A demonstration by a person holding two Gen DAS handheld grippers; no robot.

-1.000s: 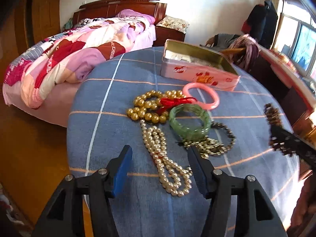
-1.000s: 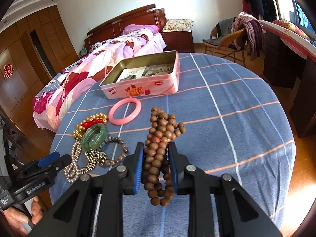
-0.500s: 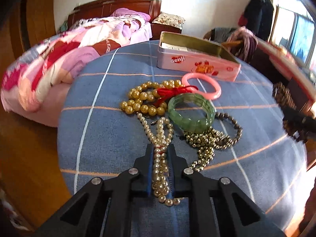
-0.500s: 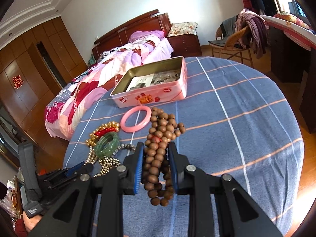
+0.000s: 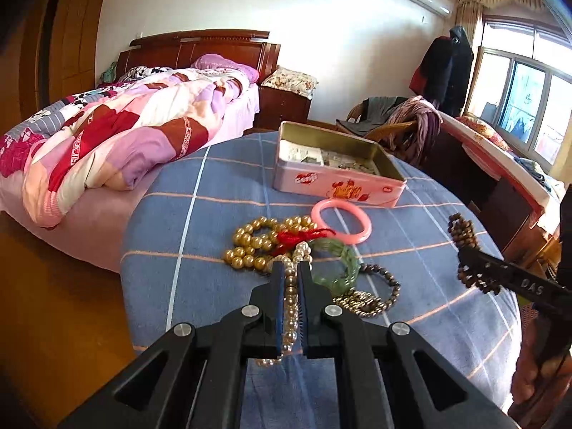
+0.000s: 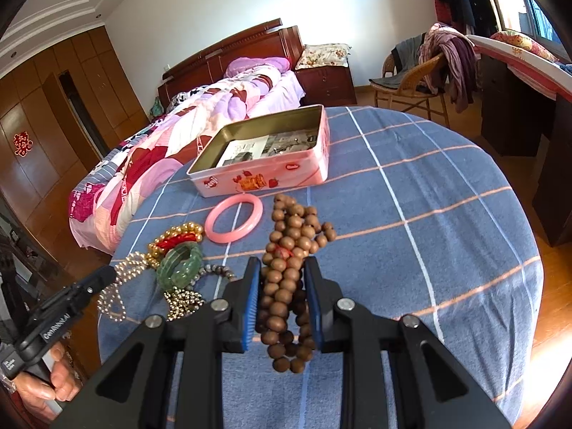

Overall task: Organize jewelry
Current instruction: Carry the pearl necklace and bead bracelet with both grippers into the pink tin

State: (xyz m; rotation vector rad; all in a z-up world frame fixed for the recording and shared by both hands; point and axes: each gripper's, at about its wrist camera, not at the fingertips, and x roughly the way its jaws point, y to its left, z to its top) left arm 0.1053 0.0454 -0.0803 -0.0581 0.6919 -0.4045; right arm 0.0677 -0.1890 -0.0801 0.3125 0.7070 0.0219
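Two bangles (image 5: 341, 220), tin (image 5: 336, 178) beyond beads (image 5: 257, 243)

Right gripper (image 5: 464, 268) arm at 3 o'clock in left view: white letters "DAS", rest cut off. Pink tin (image 5: 339, 182) side: small red logos, unreadable. Red paper character on wardrobe door (image 6: 22, 144) at 9 o'clock, unreadable.

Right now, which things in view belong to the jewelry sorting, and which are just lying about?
Job:
left gripper shut on pearl necklace
right gripper shut on wooden beads
pink bangle
green bangle
gold beads
tin box

Lying about:
bed
chair
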